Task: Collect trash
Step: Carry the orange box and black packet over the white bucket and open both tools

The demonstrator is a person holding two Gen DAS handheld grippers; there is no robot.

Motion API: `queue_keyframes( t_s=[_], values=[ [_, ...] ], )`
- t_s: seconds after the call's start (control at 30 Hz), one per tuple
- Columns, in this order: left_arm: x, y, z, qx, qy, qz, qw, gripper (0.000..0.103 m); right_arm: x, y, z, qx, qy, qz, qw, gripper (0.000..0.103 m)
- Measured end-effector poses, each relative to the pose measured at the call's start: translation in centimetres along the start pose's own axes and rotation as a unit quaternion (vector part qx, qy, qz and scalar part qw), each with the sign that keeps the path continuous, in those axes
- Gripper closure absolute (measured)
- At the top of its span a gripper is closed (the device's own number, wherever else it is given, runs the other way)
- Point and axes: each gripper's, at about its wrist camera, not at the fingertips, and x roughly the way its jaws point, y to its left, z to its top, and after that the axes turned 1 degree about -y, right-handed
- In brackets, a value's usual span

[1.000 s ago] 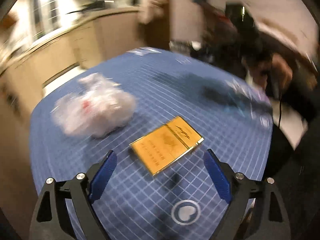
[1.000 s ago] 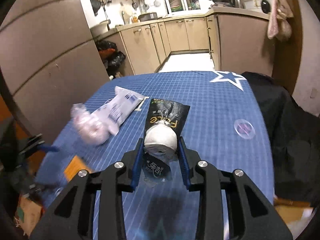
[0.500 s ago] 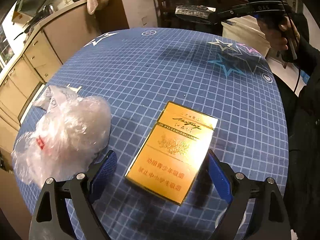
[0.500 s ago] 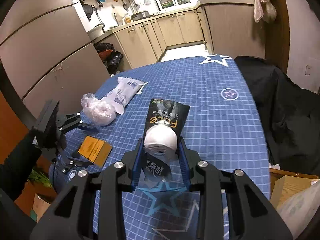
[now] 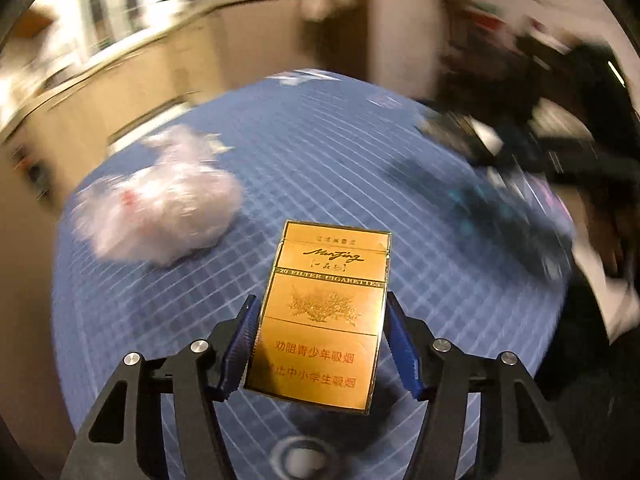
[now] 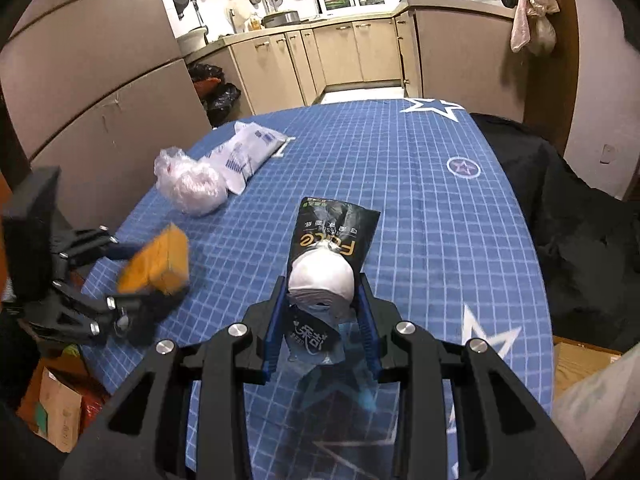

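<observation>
My left gripper [image 5: 318, 344] is shut on a gold cigarette pack [image 5: 324, 312] and holds it above the blue checked tablecloth [image 5: 320, 160]. The pack also shows in the right wrist view [image 6: 158, 264], lifted at the table's left edge in the left gripper [image 6: 120, 276]. My right gripper [image 6: 322, 320] is shut on a black snack bag [image 6: 334, 236] with a crumpled white tissue ball [image 6: 322, 278] on it. A crumpled clear plastic bag [image 5: 160, 200] lies on the cloth to the left; it also shows in the right wrist view [image 6: 190, 186].
A white and blue tissue packet [image 6: 250, 150] lies behind the plastic bag. A black garment [image 6: 572, 216] hangs at the table's right edge. A cardboard box [image 6: 52, 408] stands on the floor at the left. Kitchen cabinets [image 6: 352, 52] line the back.
My left gripper has closed on the cigarette pack and lifted it off the cloth. My right gripper still holds the black bag and tissue in the same place.
</observation>
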Motion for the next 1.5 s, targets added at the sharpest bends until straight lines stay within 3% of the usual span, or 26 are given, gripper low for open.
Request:
queue_keyframes(
  t_s=[0.13,0.23,0.33,0.53,1.5],
  values=[
    [-1.5,-1.3,0.0,-0.091,-0.033,0.068,0.9930,0.043,-0.9,0.7,-1.3,-0.011,-0.003,-0.024,1.000,0.071],
    [-2.3,-2.4,0.2,-0.145,-0.051,0.086,0.9843,0.043,-1.7,1.1,-2.1,-0.017,-0.009,-0.041,0.999,0.071],
    [-3.3,-4.2,0.9,-0.145,-0.079,0.127,0.9780,0.044,-3.0,1.3,-2.6,-0.019,-0.017,-0.048,0.999,0.071],
    [-5.1,-6.8,3.1,-0.149,-0.121,0.150,0.9699,0.044,-5.5,1.5,-2.8,-0.021,-0.045,-0.060,0.997,0.072],
    [-5.5,-18.2,8.3,-0.055,-0.153,0.108,0.9808,0.045,-16.4,-4.0,-4.4,0.018,-0.153,-0.157,0.975,0.072]
  ],
)
